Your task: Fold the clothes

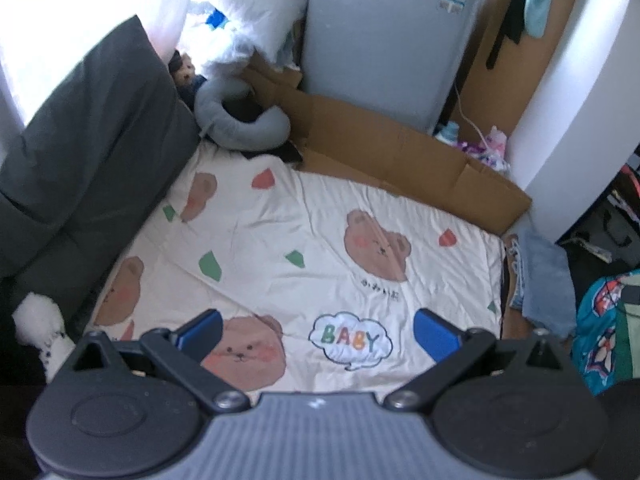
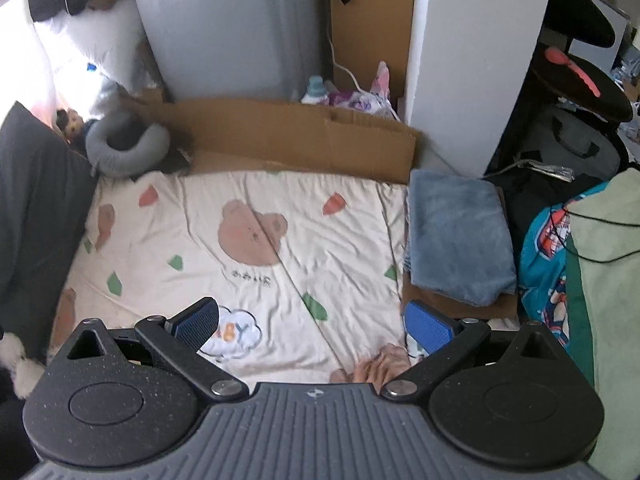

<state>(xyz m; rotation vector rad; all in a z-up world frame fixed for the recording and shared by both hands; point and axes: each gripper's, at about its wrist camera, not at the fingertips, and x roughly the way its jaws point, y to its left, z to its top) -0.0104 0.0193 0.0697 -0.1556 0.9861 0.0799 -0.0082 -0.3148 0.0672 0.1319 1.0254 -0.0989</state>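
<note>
At the far left a dark grey cushion [image 1: 92,152] leans against the bright wall, and beside it a grey ring-shaped neck pillow [image 1: 240,120] sits at the head of the cream bear-print bedsheet [image 1: 280,240] that serves as the work surface. The left gripper [image 1: 316,332] hovers above the sheet with its blue-padded fingers [image 1: 200,330] spread wide and nothing between them. The right gripper [image 2: 310,324] hangs likewise, jaws apart and empty, over the sheet's near edge.

Further right, flattened brown cardboard [image 2: 304,136] borders the sheet, and on a strip of it lies the task's thing — a blue fleecy cloth, folded into a rectangle [image 2: 456,236], just beside the sheet's right edge. It looks soft, light and limp, likely to sag and slide out of shape unless pinched through all its layers; a corner or the near hem seems the sensible place to take hold, one gripper at each end. Whether it counts as finished or awaits another fold I cannot tell.

The left wrist view catches that cloth only as a thin sliver [image 1: 540,280] at the frame's side, so its shape is unreadable there. The right wrist view shows its whole top face, and also a small crumpled pink-beige piece of fabric [image 2: 376,368] at the sheet's near edge, touching the gripper's body line — a thing absent from the left view. At the far right a teal patterned fabric [image 2: 544,256] hangs.
</note>
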